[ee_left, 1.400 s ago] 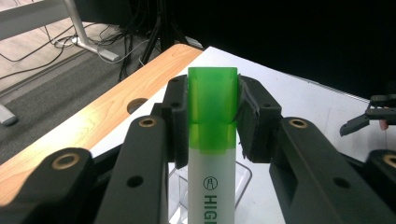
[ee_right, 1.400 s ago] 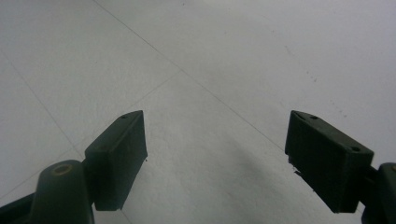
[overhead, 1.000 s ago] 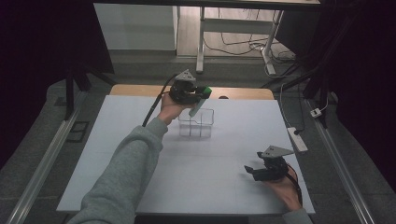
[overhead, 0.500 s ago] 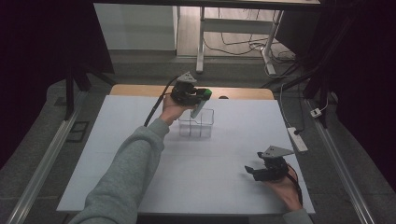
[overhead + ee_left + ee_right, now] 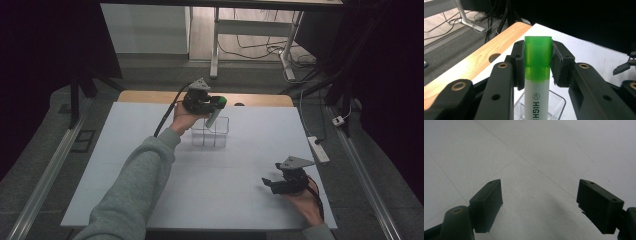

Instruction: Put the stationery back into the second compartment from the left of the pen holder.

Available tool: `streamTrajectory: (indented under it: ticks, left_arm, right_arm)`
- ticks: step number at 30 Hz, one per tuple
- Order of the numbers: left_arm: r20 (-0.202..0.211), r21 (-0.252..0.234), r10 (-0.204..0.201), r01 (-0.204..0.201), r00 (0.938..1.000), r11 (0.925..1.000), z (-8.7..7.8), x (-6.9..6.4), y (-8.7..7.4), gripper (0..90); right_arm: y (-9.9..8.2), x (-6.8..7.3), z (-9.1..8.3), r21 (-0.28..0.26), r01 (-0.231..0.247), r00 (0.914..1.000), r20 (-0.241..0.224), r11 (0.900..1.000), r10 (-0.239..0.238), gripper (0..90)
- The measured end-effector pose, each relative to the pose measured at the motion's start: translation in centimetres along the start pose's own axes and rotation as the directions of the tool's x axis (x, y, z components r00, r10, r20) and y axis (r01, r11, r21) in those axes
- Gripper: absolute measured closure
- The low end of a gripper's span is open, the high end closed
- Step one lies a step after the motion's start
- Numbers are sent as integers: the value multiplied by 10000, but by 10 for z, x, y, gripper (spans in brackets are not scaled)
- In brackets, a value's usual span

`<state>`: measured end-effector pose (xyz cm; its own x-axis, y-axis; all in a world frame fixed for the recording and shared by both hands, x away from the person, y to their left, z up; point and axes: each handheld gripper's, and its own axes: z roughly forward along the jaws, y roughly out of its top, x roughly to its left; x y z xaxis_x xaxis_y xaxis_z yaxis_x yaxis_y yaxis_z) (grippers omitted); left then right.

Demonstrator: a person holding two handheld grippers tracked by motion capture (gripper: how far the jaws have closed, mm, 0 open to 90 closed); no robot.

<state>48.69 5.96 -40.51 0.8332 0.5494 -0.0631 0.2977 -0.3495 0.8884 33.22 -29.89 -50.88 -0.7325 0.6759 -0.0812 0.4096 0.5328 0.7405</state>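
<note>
A highlighter [image 5: 538, 75] with a green cap and a white barrel is clamped between the pads of my left gripper [image 5: 537, 63]. In the high view that gripper [image 5: 210, 106] hovers at the far side of the table, holding the highlighter [image 5: 214, 114] tilted with its lower end inside a clear plastic compartment box [image 5: 210, 134]. The box's rim [image 5: 556, 98] appears just below the barrel. My right gripper [image 5: 272, 183] rests low at the near right of the white tabletop [image 5: 200, 185], its jaws wide open [image 5: 539, 205] over bare surface.
A strip of wooden desk [image 5: 150, 96] with a round hole [image 5: 494, 57] runs behind the white board. A white power strip [image 5: 319, 149] lies along the right edge. Metal rails flank the table, with cables and desk legs on the floor beyond.
The left gripper with the highlighter shifted slightly over the clear box. The right gripper has stayed where it was.
</note>
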Motion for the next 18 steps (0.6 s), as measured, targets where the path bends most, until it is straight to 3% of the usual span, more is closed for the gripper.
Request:
streamTrajectory:
  ticks: [3, 7, 18]
  left_arm:
    - [-10, 356, -83, 84, 10000, 9993, 0, 1, -4, 631]
    - [-56, 499, -216, 219, 9998, 9985, -7, 2, -9, 463]
    - [-49, 477, -417, 419, 9991, 9980, -39, 1, -16, 385]
  right_arm:
    - [1, 1, 0, -13, -3, 10000, -1, 10000, 3, 197]
    - [1, 1, -2, -55, 53, 10000, 17, 10000, -53, 197]
    - [2, 1, -3, -140, 40, 10000, 67, 9999, -39, 197]
